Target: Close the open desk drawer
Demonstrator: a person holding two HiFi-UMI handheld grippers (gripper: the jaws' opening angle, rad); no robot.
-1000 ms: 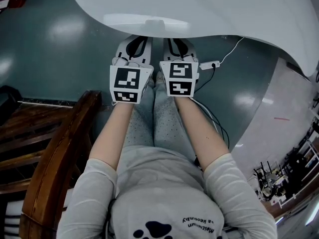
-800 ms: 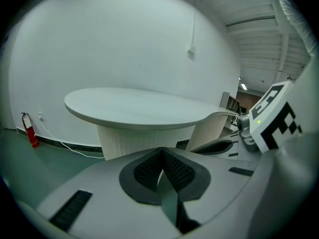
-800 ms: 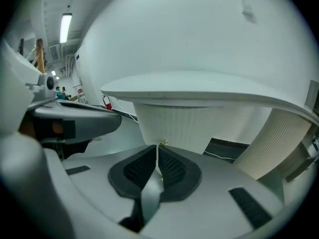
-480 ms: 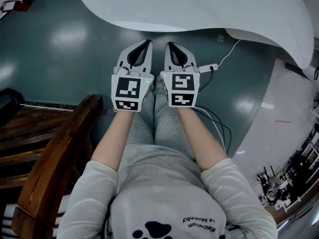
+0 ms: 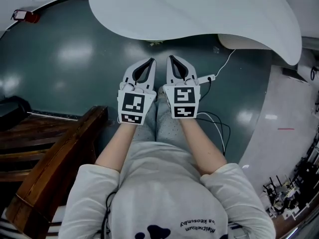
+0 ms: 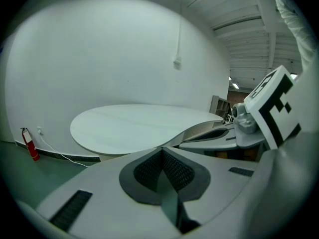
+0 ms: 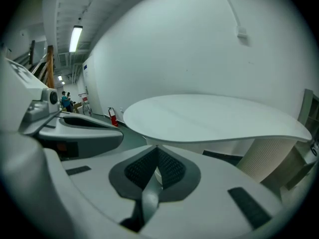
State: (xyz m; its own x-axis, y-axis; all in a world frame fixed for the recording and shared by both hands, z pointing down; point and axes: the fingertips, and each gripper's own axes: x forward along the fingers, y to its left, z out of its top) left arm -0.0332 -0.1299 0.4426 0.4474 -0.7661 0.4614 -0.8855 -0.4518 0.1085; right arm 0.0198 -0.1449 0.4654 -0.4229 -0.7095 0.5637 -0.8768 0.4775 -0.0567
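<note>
While near the worktop (image 5: 199, 9), left gripper (image 5: 152, 61) and right gripper (image 5: 170, 59) are empty.
Both pairs of fingers (image 6: 149, 171) are clenched together.

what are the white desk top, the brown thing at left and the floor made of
White desk top: likely laminate or painted board, smooth, no grain.
Brown furniture: apparently varnished wood, grain and sheen show.
Floor: glossy dark green coating, perhaps epoxy, mirroring lights.
</note>
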